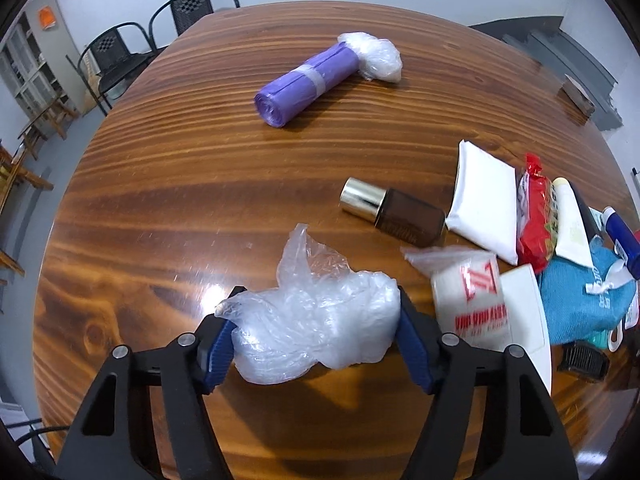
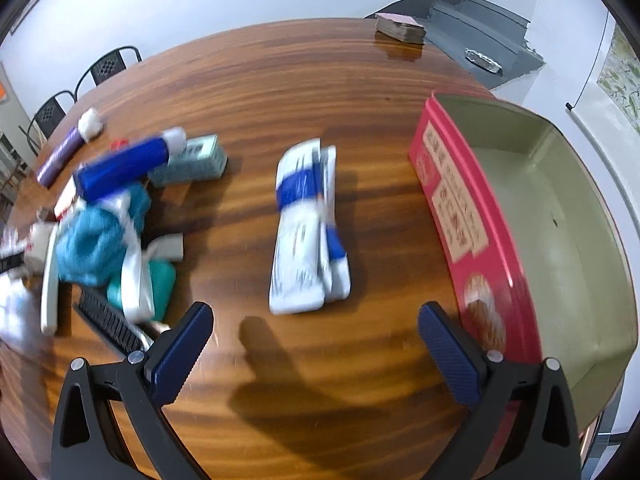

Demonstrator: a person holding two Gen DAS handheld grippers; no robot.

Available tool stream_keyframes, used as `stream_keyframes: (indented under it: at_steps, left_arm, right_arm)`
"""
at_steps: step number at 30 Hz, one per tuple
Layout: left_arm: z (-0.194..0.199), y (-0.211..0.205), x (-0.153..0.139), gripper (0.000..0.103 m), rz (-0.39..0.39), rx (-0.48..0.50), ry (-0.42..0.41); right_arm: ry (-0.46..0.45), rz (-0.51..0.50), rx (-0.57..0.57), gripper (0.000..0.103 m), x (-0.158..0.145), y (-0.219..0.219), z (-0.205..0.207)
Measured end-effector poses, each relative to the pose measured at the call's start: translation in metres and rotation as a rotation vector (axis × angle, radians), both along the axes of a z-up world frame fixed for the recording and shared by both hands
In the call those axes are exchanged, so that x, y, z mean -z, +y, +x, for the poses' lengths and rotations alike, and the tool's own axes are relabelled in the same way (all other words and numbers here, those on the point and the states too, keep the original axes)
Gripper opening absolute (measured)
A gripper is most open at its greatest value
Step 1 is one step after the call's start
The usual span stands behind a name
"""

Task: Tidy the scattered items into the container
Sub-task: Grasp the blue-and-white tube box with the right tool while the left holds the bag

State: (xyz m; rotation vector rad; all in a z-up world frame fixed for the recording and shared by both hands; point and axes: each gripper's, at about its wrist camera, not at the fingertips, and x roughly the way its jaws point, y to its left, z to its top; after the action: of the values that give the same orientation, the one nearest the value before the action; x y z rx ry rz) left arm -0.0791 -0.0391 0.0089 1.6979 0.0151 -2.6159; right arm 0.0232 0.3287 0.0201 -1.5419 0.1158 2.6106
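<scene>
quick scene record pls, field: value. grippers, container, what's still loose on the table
left gripper: pads pressing a crumpled clear plastic bag
right gripper: open, nothing between the fingers
container: red tin, open top, interior looks empty
table: wooden
loose, left view: purple bag roll, brown bottle with gold cap, white pouch, red packet
loose, right view: white and blue packets, blue cloth, black comb

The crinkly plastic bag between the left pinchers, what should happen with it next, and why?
Probably squeeze it firmly, then lift. The plastic bag sits between the left gripper pads on the table, touching both, and the red box looks empty.
</scene>
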Motion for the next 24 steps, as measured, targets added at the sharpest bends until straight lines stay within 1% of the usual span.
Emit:
stream_keyframes:
  at_steps: [2, 5, 7, 8, 10, 11, 13, 14, 15, 17, 18, 21, 24]
  left_arm:
    - [0.007, -0.002, 0.0, 0.069, -0.006, -0.01, -0.004]
    - [0.015, -0.007, -0.001, 0.069, -0.003, -0.028, -0.013]
    - [0.019, -0.01, -0.002, 0.069, -0.006, -0.041, -0.019]
    - [0.021, -0.011, -0.002, 0.069, -0.008, -0.049, -0.024]
    - [0.027, -0.014, 0.0, 0.069, -0.008, -0.061, -0.034]
    - [0.03, -0.015, 0.0, 0.069, -0.005, -0.067, -0.035]
    - [0.033, -0.018, -0.001, 0.069, -0.006, -0.079, -0.039]
    - [0.035, -0.019, -0.001, 0.069, -0.006, -0.086, -0.041]
    - [0.037, -0.019, -0.001, 0.069, -0.004, -0.092, -0.042]
    - [0.041, -0.018, -0.003, 0.069, -0.002, -0.096, -0.041]
    - [0.043, -0.018, -0.004, 0.069, -0.002, -0.097, -0.037]
    - [0.049, -0.015, -0.01, 0.069, 0.002, -0.096, -0.023]
    - [0.056, -0.01, -0.022, 0.069, 0.008, -0.087, -0.001]
  right_arm:
    - [-0.001, -0.009, -0.001, 0.1, -0.001, 0.003, -0.01]
    - [-0.016, -0.018, -0.01, 0.092, 0.002, 0.008, -0.024]
    - [-0.035, -0.041, -0.012, 0.079, 0.009, 0.017, -0.035]
    - [-0.047, -0.056, -0.007, 0.075, 0.013, 0.017, -0.042]
    - [-0.05, -0.032, -0.01, 0.07, 0.008, 0.011, -0.037]
    - [-0.052, -0.028, -0.019, 0.07, 0.007, 0.01, -0.036]
    - [-0.052, -0.016, -0.034, 0.063, 0.007, 0.007, -0.038]
    - [-0.05, -0.002, -0.043, 0.062, 0.009, 0.011, -0.046]
    - [-0.048, 0.016, -0.052, 0.057, 0.01, 0.009, -0.046]
    - [-0.039, 0.019, -0.074, 0.047, 0.009, 0.007, -0.045]
    - [-0.038, 0.023, -0.083, 0.039, 0.008, 0.005, -0.045]
    - [-0.042, 0.01, -0.1, 0.038, 0.005, 0.007, -0.038]
    - [-0.035, -0.043, -0.102, 0.037, 0.001, 0.009, -0.03]
